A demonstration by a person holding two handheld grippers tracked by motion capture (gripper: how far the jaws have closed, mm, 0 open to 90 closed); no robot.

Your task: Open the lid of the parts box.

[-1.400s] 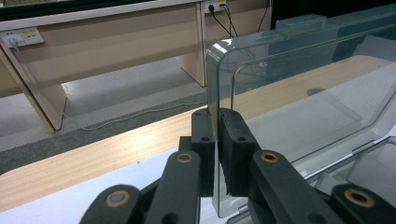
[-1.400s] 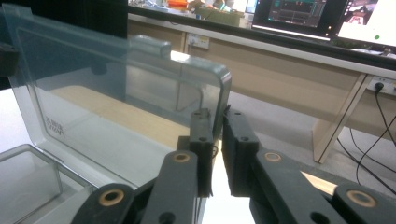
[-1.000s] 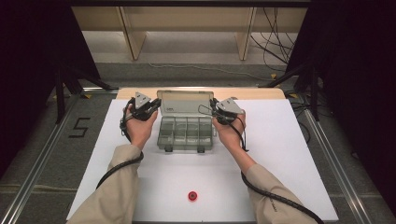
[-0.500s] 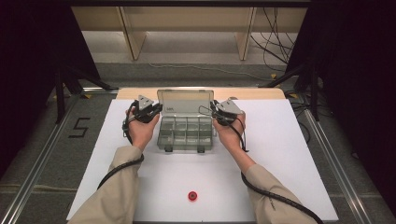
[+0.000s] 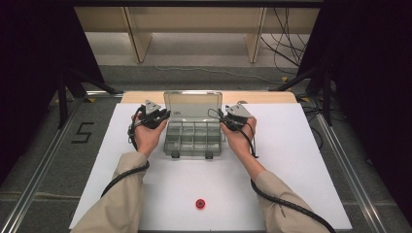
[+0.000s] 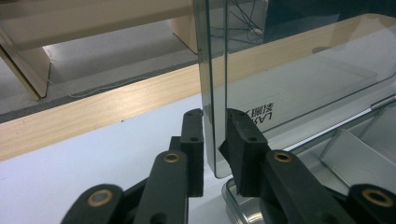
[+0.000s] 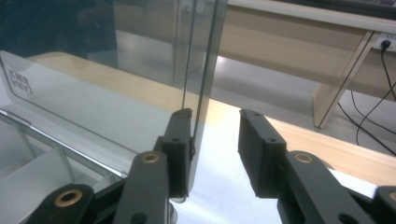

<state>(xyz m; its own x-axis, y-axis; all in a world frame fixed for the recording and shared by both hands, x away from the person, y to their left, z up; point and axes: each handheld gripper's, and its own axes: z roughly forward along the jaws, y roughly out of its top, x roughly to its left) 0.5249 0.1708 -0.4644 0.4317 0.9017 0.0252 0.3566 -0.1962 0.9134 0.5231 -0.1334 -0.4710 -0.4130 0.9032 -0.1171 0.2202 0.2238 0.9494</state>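
You've got the clear plastic organizer box sitting just above the middle of the high view, on the white table top, with its lid standing upright at the far edge. It's see-through with a grey tint, the tray split by thin walls into small compartments, two latches showing on its near rim. From what the high view and the two gripper views show, those compartments hold nothing.

Your left gripper is at the lid's left edge. In the left gripper view the lid's edge runs straight up between the two jaws, one jaw pressed against it and the other a hair off or just touching, so the left tongs are closing around that edge. Mirrored lettering shows through the pane there.

Your right gripper is at the lid's right edge. In the right gripper view the lid lies against the left-hand jaw while the other jaw stands well clear, so these tongs are spread open.

Against the frames a moment ago, the lid stands more upright now, and both hands have stayed at its two sides.

A small red ring-shaped piece lies alone at lower centre of the high view, well apart from the box.
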